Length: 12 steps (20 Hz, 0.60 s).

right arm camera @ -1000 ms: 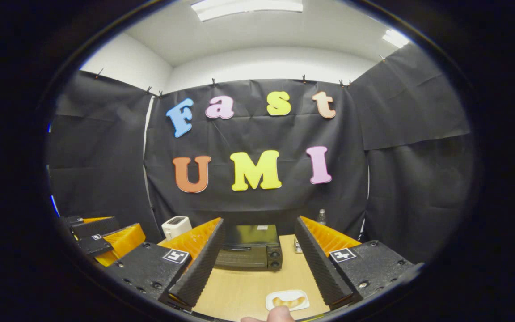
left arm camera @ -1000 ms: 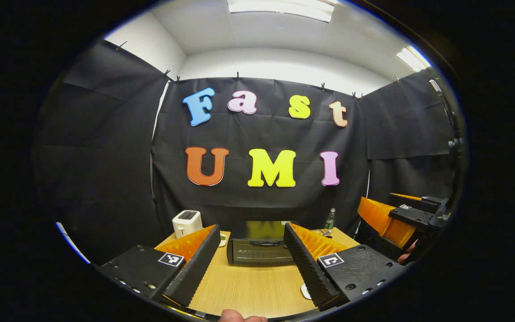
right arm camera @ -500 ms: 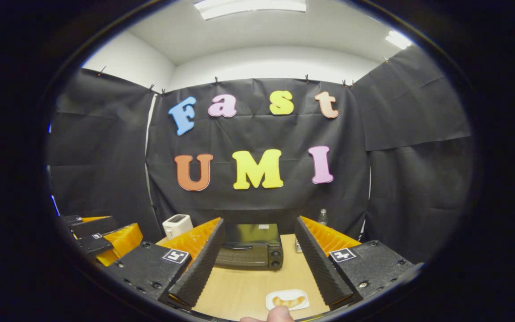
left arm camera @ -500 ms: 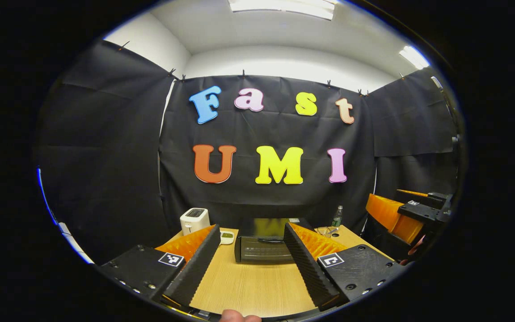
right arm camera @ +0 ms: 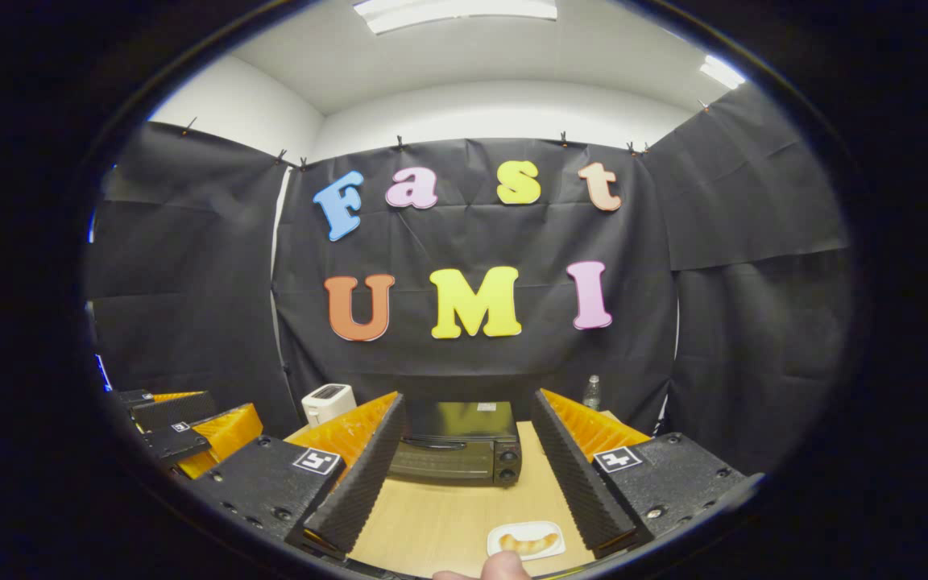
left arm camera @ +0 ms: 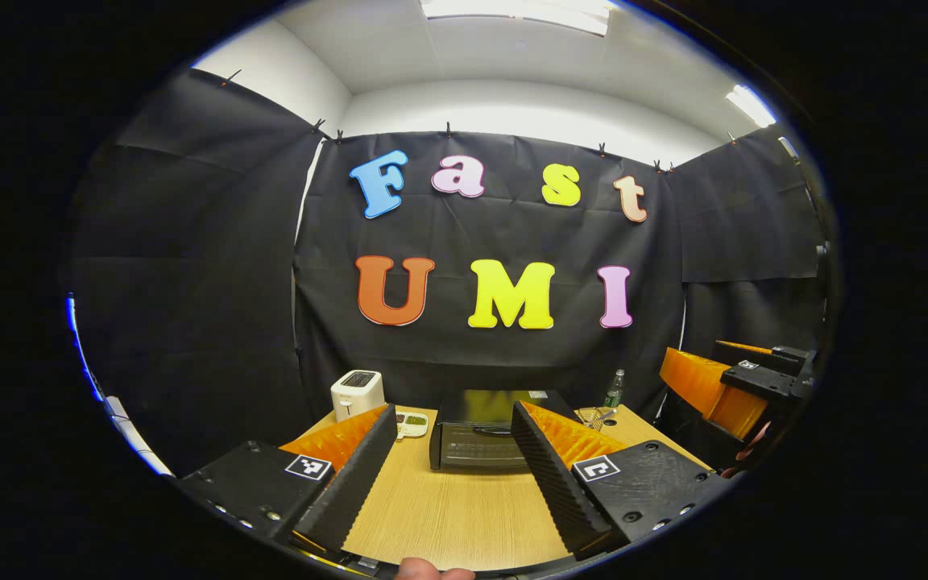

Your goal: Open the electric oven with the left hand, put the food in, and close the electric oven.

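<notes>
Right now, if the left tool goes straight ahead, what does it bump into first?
Probably the electric oven. It sits straight ahead between the open left tool fingers, with bare table before it; its door looks closed.

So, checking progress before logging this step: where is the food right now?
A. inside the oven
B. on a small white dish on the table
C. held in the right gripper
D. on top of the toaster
B: the food lies on the white dish on the table, in front of the closed oven.

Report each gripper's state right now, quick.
Left gripper: open, holding nothing, above the table, facing the closed oven.
Right gripper: open, holding nothing, above the plate of food.
</notes>
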### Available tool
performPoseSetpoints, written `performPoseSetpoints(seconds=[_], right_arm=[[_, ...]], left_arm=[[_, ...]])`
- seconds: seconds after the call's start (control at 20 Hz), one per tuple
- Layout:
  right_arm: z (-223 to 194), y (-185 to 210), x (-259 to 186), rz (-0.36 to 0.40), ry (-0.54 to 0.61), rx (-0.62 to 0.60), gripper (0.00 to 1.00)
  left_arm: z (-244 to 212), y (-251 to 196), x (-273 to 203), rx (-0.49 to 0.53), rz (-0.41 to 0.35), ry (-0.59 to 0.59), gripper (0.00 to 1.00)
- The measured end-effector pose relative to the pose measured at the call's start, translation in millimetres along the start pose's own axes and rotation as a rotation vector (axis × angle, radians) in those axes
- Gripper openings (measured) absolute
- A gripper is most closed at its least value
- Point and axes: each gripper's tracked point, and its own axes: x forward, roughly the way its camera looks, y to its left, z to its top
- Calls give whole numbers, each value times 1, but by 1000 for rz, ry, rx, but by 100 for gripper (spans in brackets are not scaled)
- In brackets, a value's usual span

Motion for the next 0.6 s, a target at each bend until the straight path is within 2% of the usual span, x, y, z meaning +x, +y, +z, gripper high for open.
performPoseSetpoints(seconds=[0.05, 0.1, 0.6], right_arm=[[0, 0, 1, 0, 1, 1, 100], [-1, 1, 1, 3, 2, 3, 96], [-2, -16, 3, -15, 0, 6, 96]], left_arm=[[0, 1, 0, 0, 0, 3, 93], [-2, 1, 2, 0, -1, 2, 93], [-8, -4, 6, 15, 0, 9, 93]])
